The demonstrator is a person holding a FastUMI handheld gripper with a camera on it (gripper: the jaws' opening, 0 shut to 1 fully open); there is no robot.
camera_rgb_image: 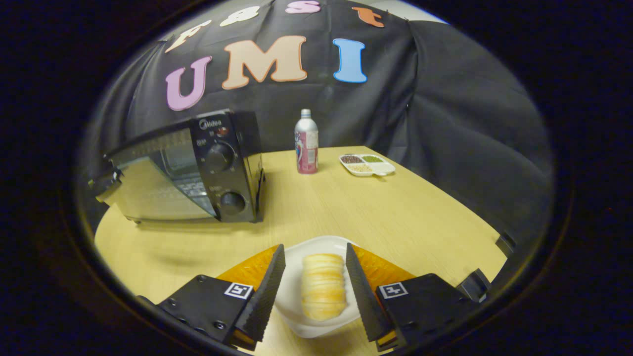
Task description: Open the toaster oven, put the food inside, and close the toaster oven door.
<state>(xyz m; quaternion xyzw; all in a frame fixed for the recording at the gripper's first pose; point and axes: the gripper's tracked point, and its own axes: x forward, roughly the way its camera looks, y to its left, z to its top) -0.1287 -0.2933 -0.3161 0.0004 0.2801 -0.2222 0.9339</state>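
Lying on a white plate [296, 316] between the fingers of the gripper [315, 287]: the pastry [323, 292], flaky, layered. Standing open, straddling it, touching neither side. Risking a crushed or crumbling pastry if squeezed hard. Waiting beyond and leftward, the toaster oven [188, 168], door seemingly ajar, perhaps too narrow a gap.

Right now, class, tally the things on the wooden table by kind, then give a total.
Toaster oven: 1
Bottle: 1
Divided dish of grains: 1
White plate: 1
Pastry roll, on that plate between the open claw fingers: 1
Total: 5
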